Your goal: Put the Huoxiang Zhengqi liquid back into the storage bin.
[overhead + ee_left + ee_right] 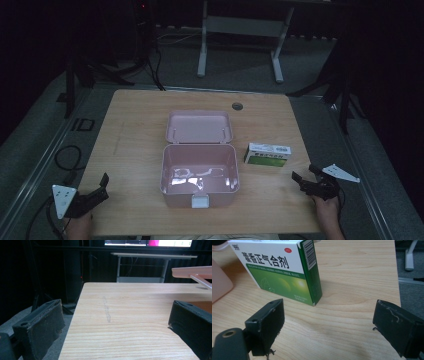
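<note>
Right gripper (328, 322): jaws stand wide apart with nothing between them but bare wooden table (352, 272). In the right gripper view, a white and green medicine box (284, 270) lies just ahead of the jaws, nearer the left jaw, one corner pointing into the gap. It touches neither jaw. No obstacle stands between the jaws and the box. Beyond the left jaw, at the frame edge, part of the pink case (219, 282) shows, close beside the box but apart from it.

Left gripper (112, 325): jaws wide apart, holding nothing. In the left gripper view, bare tabletop with a faint scuff line runs ahead of the gap. Past the right jaw, the raised edge of the pink case (192, 272) enters from the frame edge. Beyond the table edge a white-legged desk (152, 257) stands in a dark room.

High view: the left gripper (97, 192) rests at the near left corner of the table (135, 120), the right gripper (302, 181) at the near right edge, each held by a hand. The open, empty pink case (199, 170) sits between them, lid laid back flat. The medicine box (267, 154) lies just beside the case, between it and the right gripper
</note>
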The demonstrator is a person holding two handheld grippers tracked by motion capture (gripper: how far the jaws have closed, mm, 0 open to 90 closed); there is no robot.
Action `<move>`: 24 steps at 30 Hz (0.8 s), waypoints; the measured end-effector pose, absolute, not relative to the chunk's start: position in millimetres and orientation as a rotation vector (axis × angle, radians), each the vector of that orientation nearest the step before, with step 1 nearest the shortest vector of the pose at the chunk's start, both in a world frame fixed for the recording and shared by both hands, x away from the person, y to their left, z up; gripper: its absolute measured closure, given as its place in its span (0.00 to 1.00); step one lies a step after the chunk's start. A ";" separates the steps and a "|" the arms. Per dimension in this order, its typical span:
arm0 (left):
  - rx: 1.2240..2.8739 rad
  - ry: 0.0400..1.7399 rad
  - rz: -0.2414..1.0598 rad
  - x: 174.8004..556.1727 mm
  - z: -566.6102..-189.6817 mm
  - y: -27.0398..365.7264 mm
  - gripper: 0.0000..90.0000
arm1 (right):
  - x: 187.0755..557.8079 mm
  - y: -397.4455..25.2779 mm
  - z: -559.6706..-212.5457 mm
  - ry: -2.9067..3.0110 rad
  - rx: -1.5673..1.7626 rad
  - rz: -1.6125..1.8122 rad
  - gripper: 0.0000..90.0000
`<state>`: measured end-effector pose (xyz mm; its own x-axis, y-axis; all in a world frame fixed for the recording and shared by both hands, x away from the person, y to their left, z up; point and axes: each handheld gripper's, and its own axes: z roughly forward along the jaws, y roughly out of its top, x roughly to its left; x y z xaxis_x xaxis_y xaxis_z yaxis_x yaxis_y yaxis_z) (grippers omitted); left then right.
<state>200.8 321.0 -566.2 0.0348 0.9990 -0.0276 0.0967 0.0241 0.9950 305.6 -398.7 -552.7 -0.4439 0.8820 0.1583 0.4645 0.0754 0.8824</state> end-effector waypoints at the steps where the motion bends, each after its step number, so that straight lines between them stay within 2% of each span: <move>1: 1.277 1.265 1.116 200.8 -566.2 321.0 0.00 | 305.6 -398.7 -552.7 1.940 1.331 1.332 0.11; 13: 1.276 1.265 1.114 201.0 -566.2 321.2 0.00 | 310.4 -389.7 -549.7 2.242 1.112 1.200 0.11; 24: 1.280 1.265 1.112 201.2 -566.1 321.2 0.00 | 311.7 -389.0 -550.8 2.431 0.985 1.282 0.11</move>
<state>201.2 321.2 -566.1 0.0374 0.9989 -0.0283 0.0996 0.0245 0.9947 311.7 -389.0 -550.8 -0.7507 0.6515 0.1095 0.4583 0.3941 0.7966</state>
